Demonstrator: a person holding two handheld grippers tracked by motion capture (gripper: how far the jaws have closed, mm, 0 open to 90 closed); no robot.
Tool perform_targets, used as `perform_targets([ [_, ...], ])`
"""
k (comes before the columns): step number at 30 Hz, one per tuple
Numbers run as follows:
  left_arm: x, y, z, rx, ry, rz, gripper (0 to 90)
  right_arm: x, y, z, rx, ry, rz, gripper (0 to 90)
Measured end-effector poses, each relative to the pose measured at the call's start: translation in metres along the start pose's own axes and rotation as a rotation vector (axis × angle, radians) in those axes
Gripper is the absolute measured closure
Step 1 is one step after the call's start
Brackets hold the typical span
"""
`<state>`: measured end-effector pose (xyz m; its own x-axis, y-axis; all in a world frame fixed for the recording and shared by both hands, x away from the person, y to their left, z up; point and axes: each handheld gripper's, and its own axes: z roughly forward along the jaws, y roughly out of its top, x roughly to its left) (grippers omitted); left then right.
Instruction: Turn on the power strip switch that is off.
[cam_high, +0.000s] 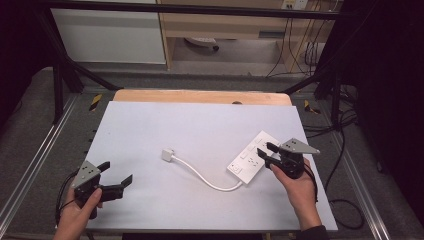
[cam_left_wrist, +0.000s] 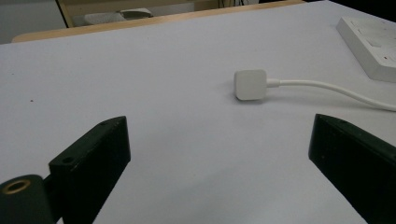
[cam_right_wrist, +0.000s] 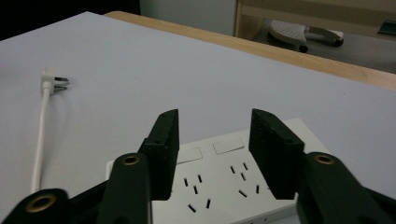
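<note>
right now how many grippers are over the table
2: the left gripper near the table's front-left corner, jaws open; the right gripper over the power strip at the right.

Left hand (cam_high: 82, 207) is coming in from the bottom left corner, wrapping around the body of the left gripper (cam_high: 116, 172). That gripper is pointing up and to the right, roughly level, grey plate on top tilting toward the camera. In the left gripper view its jaws are standing wide apart, nothing between them.

Right hand (cam_high: 300, 187) is reaching in from the bottom right, forearm angling up and left, fingers curling around the right gripper (cam_high: 266, 151). It's pointing left, grey plate on top. In the right gripper view its jaws are sitting partway closed, a clear gap between the pads, not pressing on anything.
</note>
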<state>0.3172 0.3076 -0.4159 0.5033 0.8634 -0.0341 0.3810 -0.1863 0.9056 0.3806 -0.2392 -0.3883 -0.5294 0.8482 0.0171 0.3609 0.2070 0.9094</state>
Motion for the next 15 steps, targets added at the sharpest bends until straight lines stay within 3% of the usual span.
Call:
perform_targets([
  [1,0.0,0.0,0.0,-0.001,0.002,-0.002,5.8,0.0,0.0,0.0,0.0,0.0,0.0,57.4],
  [2,0.0002,0.0,0.0001,-0.001,0.006,-0.001,5.9,0.0006,0.0002,0.0002,0.006,-0.005,-0.013,64.9],
  [3,0.0004,0.0002,0.0002,-0.003,0.009,-0.001,5.9,0.0006,0.0002,0.0002,0.006,-0.005,-0.013,64.9],
  [4,0.0003,0.0004,0.0003,-0.006,0.009,-0.002,6.0,-0.0005,0.0001,0.0003,0.008,-0.003,-0.012,71.4],
  [9,-0.0001,0.0006,0.0001,-0.009,0.008,0.001,6.0,-0.0024,0.0004,0.0023,0.005,-0.002,-0.005,84.0],
  [15,0.0008,0.0005,0.0,-0.009,0.012,0.0,5.9,-0.0008,0.001,0.0045,0.013,0.009,-0.011,90.0],
])
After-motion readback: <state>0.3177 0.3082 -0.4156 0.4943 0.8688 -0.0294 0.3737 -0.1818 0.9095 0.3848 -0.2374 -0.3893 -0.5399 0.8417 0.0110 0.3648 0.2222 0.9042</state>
